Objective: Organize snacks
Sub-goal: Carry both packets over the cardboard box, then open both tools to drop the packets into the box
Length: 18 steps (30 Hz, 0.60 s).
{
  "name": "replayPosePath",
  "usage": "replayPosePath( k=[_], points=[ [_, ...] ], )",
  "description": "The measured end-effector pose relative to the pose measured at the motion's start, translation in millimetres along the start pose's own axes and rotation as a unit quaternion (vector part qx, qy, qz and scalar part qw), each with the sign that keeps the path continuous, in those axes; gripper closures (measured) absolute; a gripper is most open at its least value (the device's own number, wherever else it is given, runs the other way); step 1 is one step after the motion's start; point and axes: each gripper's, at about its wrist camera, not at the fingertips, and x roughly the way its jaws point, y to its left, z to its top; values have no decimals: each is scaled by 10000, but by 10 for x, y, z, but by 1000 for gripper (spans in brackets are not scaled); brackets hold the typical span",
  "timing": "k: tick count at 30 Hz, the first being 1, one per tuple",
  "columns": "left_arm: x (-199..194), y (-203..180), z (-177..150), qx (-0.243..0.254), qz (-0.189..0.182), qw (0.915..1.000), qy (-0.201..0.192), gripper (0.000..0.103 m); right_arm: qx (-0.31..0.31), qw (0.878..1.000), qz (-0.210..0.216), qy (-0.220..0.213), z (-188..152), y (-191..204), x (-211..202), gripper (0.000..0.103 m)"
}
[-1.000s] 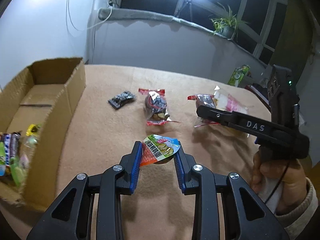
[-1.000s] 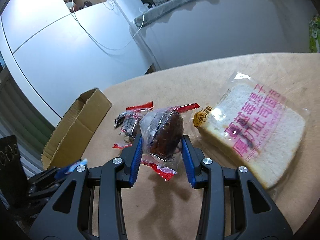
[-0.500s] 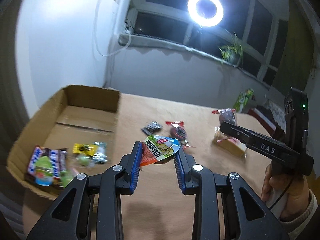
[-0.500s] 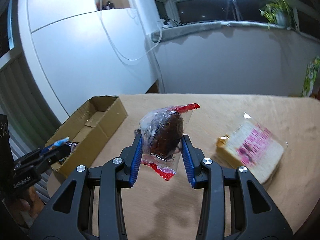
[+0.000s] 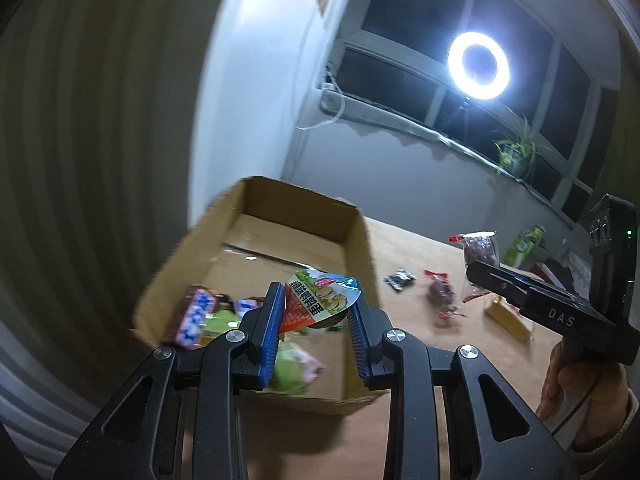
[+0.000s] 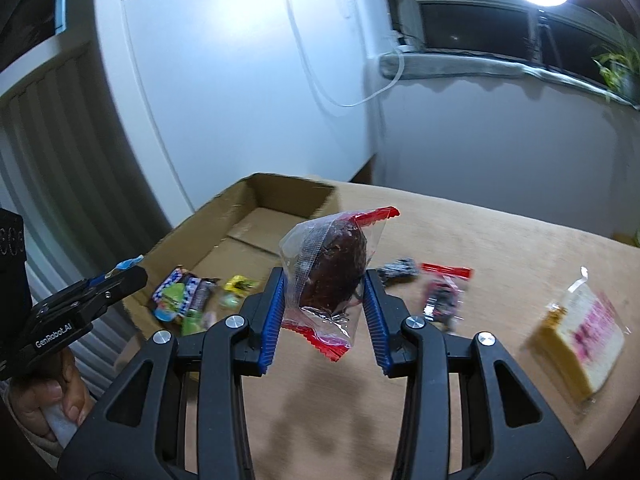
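Note:
My left gripper is shut on a colourful egg snack packet and holds it above the near end of the open cardboard box. The box holds several snacks, among them candy bars. My right gripper is shut on a dark cake in clear wrap with red ends, held above the table to the right of the box. The right gripper also shows in the left wrist view with its cake.
On the tan table lie a small black packet, a red-ended dark snack and a wrapped bread slice. A green packet stands at the far edge. A ring light shines above the window.
Both grippers have lifted their snacks off the table and swung left toward the box. The left gripper now hangs over the box's near end.

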Motion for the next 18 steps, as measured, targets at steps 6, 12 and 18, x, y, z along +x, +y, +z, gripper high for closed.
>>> replayPosePath(
  k=[6,12,18],
  points=[
    [-46,235,9,-119,190,9997,-56,73,-343,9989,319,63,98,413,187,63],
    [39,292,26,-210,228,9995,-18,72,-679,9958,615,0,204,783,347,63],
    [56,275,-17,-252,314,9992,-35,31,-763,9956,528,-138,182,808,390,39]
  ],
)
